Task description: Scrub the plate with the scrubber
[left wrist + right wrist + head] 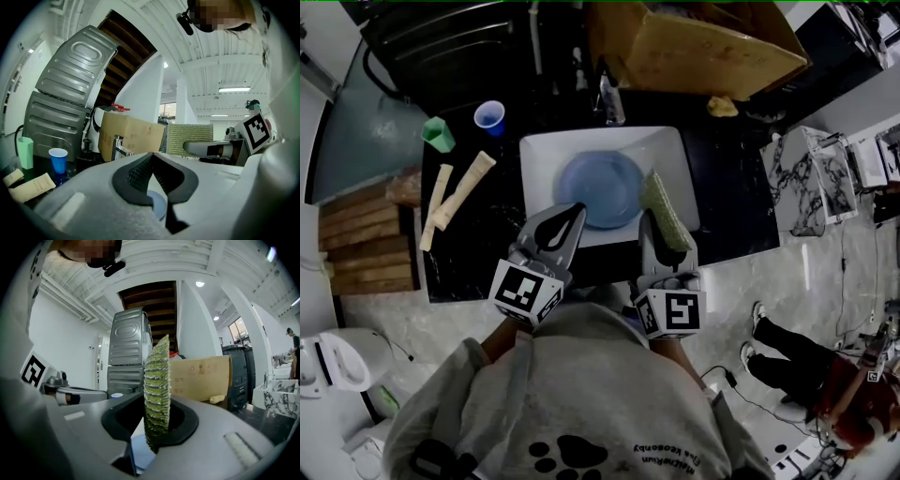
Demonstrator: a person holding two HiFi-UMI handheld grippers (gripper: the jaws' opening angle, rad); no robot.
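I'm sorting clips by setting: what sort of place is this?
Probably a kitchen counter set up in a lab or workshop: a white sink with a faucet holds a blue plate, a scrubber is in the right tongs, and a cardboard box sits behind.

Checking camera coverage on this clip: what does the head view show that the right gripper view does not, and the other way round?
Only the head view: the green plastic cup, the two beige tubes and the metal faucet. Only the right gripper view: the round ceiling lamp. Both: the green ribbed scrubber clamped on edge in the right gripper, the round blue plate and the brown cardboard box.
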